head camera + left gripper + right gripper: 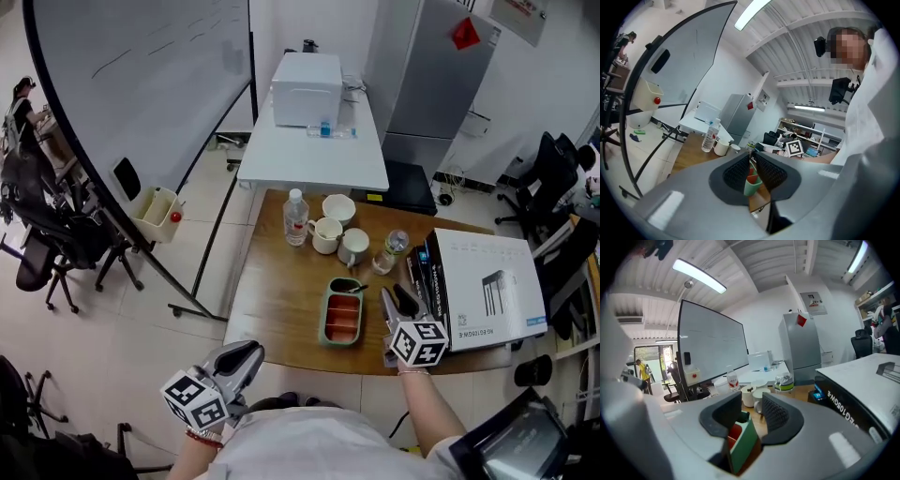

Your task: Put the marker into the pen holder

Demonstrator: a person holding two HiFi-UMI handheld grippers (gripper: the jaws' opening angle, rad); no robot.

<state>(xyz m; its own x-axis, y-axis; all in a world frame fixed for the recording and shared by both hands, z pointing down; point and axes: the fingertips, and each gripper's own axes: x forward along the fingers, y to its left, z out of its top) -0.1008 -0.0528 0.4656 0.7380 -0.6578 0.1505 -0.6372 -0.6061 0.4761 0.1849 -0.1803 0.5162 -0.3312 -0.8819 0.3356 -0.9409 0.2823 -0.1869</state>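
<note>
Marker (pixel 354 289) seems to lie at the far end of the pen holder (pixel 325 321) just left of your spread, empty right gripper (pixel 752 404), your left gripper (pixel 751 157) pressed together well back, so little remains but withdrawing.

Left gripper (pixel 249 352) fingers together, right gripper (pixel 394 294) fingers apart.

A wooden table (pixel 281 309) carries a clear water bottle (pixel 296 217) near its far edge, with three white cups (pixel 338 208) clustered just to the bottle's right and a small jar (pixel 394 248) with a green band beside them. Nearer the middle lies a green pen holder (pixel 343 312) with a red inside. A large white carton (pixel 487 291) fills the right end, a black box (pixel 424 277) against its left side.
</note>
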